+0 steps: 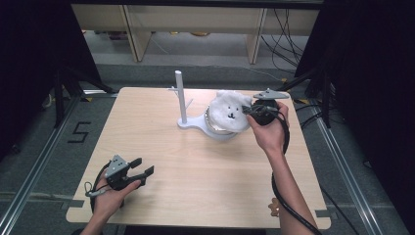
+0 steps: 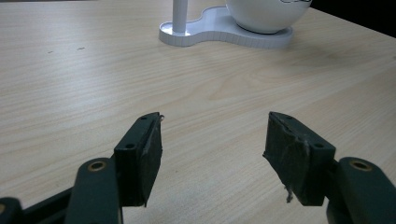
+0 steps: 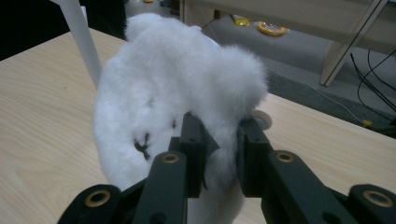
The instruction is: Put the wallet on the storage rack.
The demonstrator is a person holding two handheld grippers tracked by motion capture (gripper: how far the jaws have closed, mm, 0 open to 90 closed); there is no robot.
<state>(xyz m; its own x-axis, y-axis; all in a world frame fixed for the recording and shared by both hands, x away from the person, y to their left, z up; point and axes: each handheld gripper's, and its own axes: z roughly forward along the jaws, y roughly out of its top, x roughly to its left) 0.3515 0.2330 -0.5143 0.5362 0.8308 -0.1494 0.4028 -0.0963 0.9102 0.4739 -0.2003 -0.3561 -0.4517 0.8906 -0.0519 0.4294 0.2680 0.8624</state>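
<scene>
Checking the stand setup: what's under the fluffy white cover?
The fluffy white cover with a small face drapes over a round white globe seated on the flat white stand base. The globe's top is hidden. The right claw pinches the cover's edge.

Fluffy white plush cover (image 3: 187, 79), glossy white plastic stand (image 2: 219, 32), matt pale wood-grain table (image 1: 195, 161), matt black tongs (image 3: 219, 154).

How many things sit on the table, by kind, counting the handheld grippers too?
White fluffy bear-face cover: 1
White stand with upright post: 1
White round bowl-shaped body on the stand's base: 1
Handheld grippers: 2, left gripper and right gripper
Total: 5
</scene>
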